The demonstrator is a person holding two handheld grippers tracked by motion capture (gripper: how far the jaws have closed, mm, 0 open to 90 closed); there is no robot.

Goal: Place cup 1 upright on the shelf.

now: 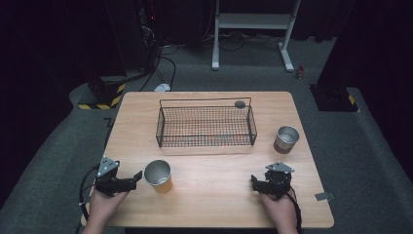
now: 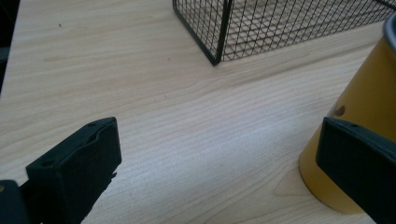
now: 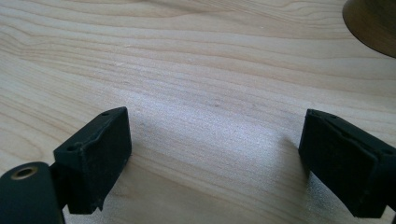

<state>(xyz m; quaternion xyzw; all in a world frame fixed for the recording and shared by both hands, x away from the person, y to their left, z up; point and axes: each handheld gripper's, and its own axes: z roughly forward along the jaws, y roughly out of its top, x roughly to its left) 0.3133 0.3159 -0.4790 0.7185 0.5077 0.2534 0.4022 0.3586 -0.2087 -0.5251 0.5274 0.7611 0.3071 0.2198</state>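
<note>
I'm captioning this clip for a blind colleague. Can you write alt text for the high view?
A person's two hands rest at the near edge of a wooden table, each holding an open black gripper: the left gripper beside an upright yellow cup, the right gripper over bare wood. Behind them stands an empty black wire basket, with a brown cup to its right.

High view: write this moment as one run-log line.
left gripper: open, beside yellow cup | right gripper: open, holds nothing | basket: no cups inside
</note>
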